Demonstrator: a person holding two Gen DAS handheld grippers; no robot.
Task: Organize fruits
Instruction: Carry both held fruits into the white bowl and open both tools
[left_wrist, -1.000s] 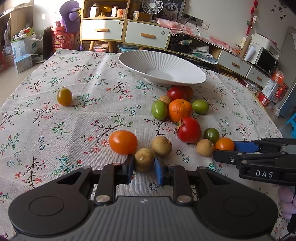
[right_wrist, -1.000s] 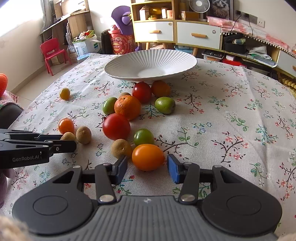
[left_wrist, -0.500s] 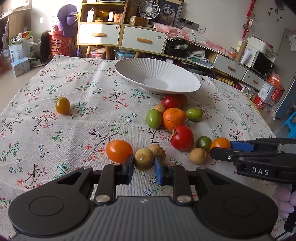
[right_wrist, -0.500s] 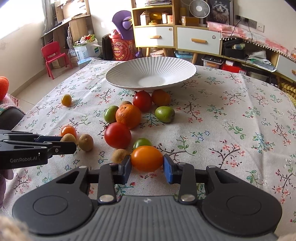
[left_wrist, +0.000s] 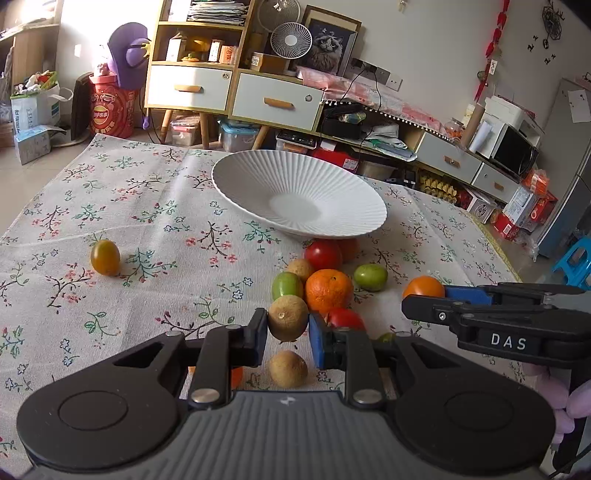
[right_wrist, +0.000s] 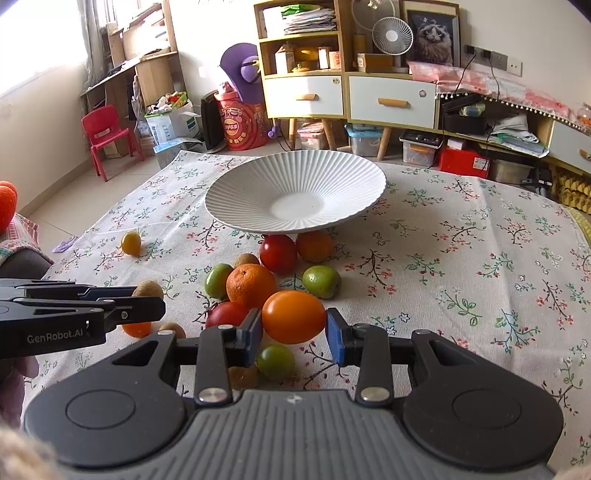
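My left gripper (left_wrist: 288, 330) is shut on a small brown fruit (left_wrist: 287, 322) and holds it above the cloth. My right gripper (right_wrist: 293, 334) is shut on an orange tomato (right_wrist: 293, 315), also lifted. The right gripper shows from the side in the left wrist view (left_wrist: 424, 302), the left one in the right wrist view (right_wrist: 147, 301). A white ribbed bowl (left_wrist: 258, 177) stands empty behind the fruit pile: an orange (left_wrist: 328, 290), red tomatoes (left_wrist: 322, 254), green fruits (left_wrist: 370, 277), brown fruits (left_wrist: 288, 368).
A lone yellow tomato (left_wrist: 105, 256) lies far left on the flowered tablecloth (left_wrist: 147, 221). More fruit lies under both grippers (right_wrist: 275, 360). Cabinets and clutter stand beyond the table's far edge.
Both grippers closed on their fruits and lifted them off the cloth, rising and moving toward the bowl.
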